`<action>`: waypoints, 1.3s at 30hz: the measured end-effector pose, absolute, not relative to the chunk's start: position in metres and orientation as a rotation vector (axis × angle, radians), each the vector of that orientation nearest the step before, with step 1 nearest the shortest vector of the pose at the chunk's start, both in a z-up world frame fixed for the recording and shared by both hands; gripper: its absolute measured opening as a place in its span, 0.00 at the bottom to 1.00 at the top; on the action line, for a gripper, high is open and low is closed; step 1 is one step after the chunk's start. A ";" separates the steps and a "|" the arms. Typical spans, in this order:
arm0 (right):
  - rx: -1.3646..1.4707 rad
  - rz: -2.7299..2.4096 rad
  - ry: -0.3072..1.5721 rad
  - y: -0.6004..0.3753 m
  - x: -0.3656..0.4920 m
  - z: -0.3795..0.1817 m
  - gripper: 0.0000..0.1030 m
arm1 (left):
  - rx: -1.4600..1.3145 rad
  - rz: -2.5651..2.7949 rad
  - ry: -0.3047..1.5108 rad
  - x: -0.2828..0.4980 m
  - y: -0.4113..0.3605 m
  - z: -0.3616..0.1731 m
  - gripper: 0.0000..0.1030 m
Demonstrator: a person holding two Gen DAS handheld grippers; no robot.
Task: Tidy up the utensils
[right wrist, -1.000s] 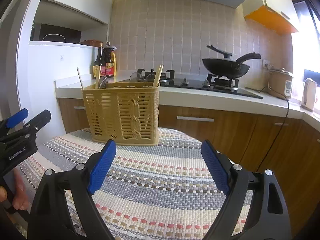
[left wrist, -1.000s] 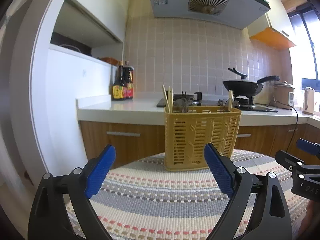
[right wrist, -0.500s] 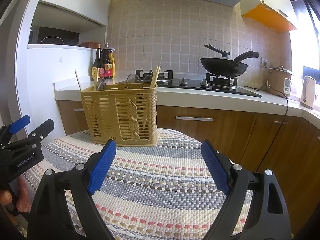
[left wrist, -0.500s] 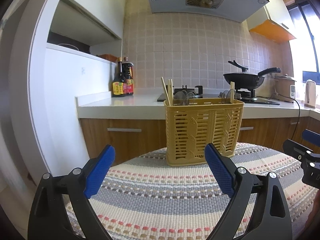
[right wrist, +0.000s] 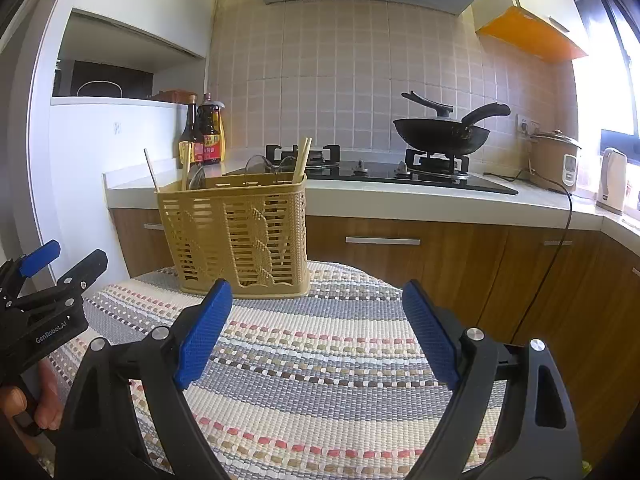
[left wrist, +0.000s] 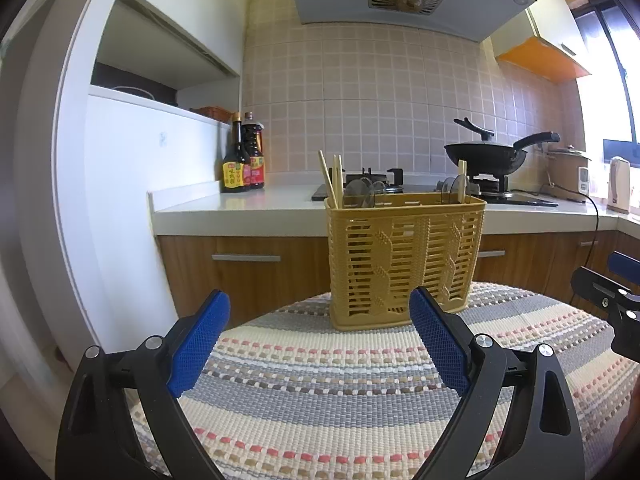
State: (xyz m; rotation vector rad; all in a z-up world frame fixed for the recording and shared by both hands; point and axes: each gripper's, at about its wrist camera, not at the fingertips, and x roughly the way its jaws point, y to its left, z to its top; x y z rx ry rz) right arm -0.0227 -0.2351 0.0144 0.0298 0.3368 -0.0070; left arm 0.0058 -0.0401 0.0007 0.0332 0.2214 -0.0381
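Observation:
A yellow slotted utensil basket (left wrist: 404,260) stands upright on the far part of a round table with a striped woven mat (left wrist: 340,392). It also shows in the right wrist view (right wrist: 240,236). Wooden chopsticks (left wrist: 334,180) and clear spoon heads (left wrist: 360,196) stick up from it. My left gripper (left wrist: 320,316) is open and empty, short of the basket. My right gripper (right wrist: 316,308) is open and empty, to the right of the basket. Each gripper shows at the edge of the other's view.
A kitchen counter (left wrist: 248,208) runs behind the table, with two sauce bottles (left wrist: 244,160), a gas hob with a black wok (right wrist: 440,132), a rice cooker (right wrist: 554,160) and a kettle (right wrist: 612,180). A white wall (left wrist: 112,200) stands at left.
Both grippers have risen slightly and tilted up, so the basket sits a little lower in the views. Their jaws stay open and empty.

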 end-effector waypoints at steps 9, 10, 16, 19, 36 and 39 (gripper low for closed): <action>0.021 -0.008 0.335 -0.233 -0.023 0.015 0.80 | 0.033 -0.037 0.223 0.006 -0.040 0.001 0.86; 0.019 -0.008 0.335 -0.232 -0.023 0.015 0.80 | 0.034 -0.036 0.224 0.006 -0.040 0.001 0.86; 0.014 -0.007 0.331 -0.232 -0.024 0.014 0.84 | 0.034 -0.032 0.225 0.005 -0.040 0.001 0.88; 0.013 -0.008 0.331 -0.231 -0.024 0.014 0.84 | 0.034 -0.034 0.228 0.006 -0.041 0.001 0.88; 0.013 -0.008 0.331 -0.232 -0.025 0.015 0.84 | 0.039 -0.029 0.239 0.006 -0.041 0.000 0.90; 0.013 -0.010 0.333 -0.233 -0.025 0.015 0.84 | 0.040 -0.031 0.240 0.006 -0.041 0.000 0.90</action>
